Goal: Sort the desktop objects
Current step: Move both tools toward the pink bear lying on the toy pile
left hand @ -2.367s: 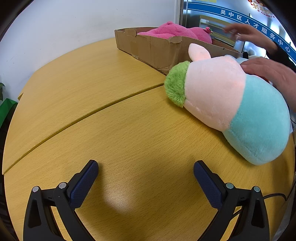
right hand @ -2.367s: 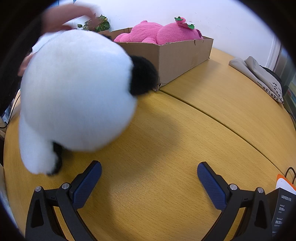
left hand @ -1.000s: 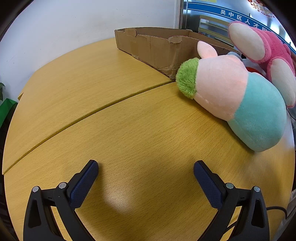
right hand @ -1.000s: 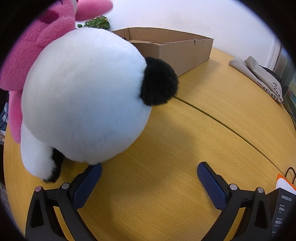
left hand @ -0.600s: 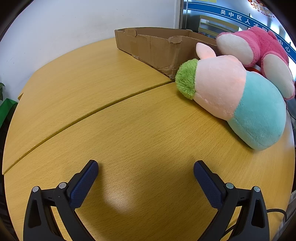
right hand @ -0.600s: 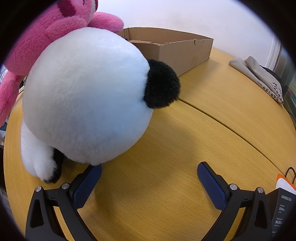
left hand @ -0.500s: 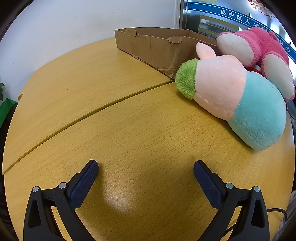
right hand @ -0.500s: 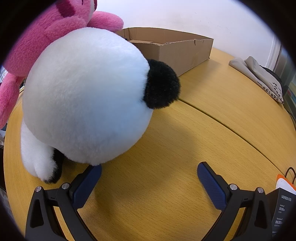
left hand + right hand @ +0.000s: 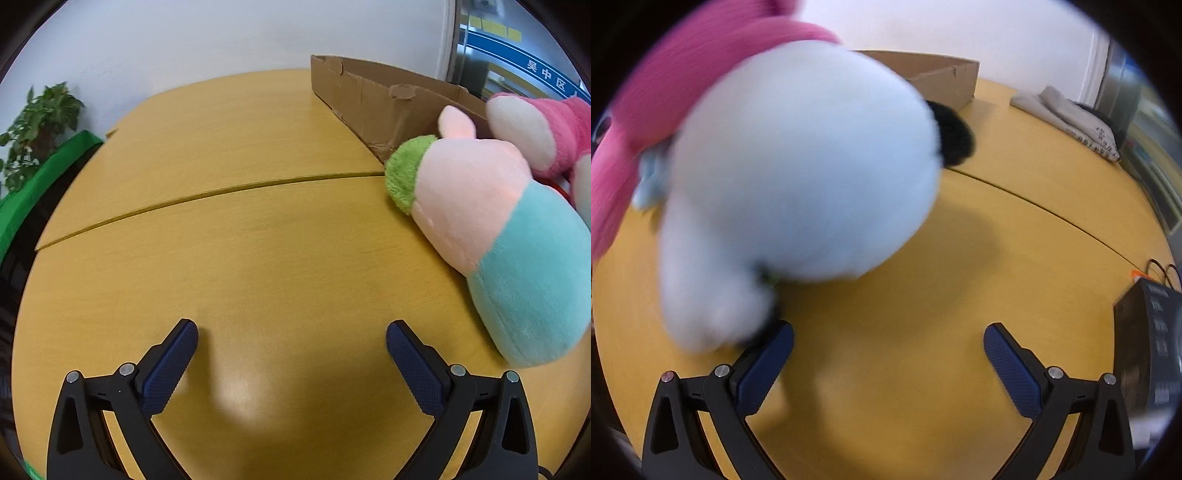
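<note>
A pink, teal and green plush toy (image 9: pixel 491 229) lies on the yellow table (image 9: pixel 258 258) at the right of the left wrist view, with a pink plush bear (image 9: pixel 546 129) behind it. My left gripper (image 9: pixel 291 343) is open and empty, left of the toy and apart from it. In the right wrist view a big white plush panda (image 9: pixel 805 177) with a black ear fills the left, the pink bear (image 9: pixel 683 85) behind it. My right gripper (image 9: pixel 888 343) is open; its left finger (image 9: pixel 764 362) is at the panda's foot.
An open cardboard box (image 9: pixel 376 99) stands at the back of the table, also in the right wrist view (image 9: pixel 938 77). Folded grey cloth (image 9: pixel 1067 114) lies far right. A dark product box (image 9: pixel 1148 350) stands by my right gripper. A potted plant (image 9: pixel 37 122) is beyond the left edge.
Both grippers have shifted, so the views have turned. The right view now blurs and the panda sits closer to my right gripper's left finger. The toys lie as before.
</note>
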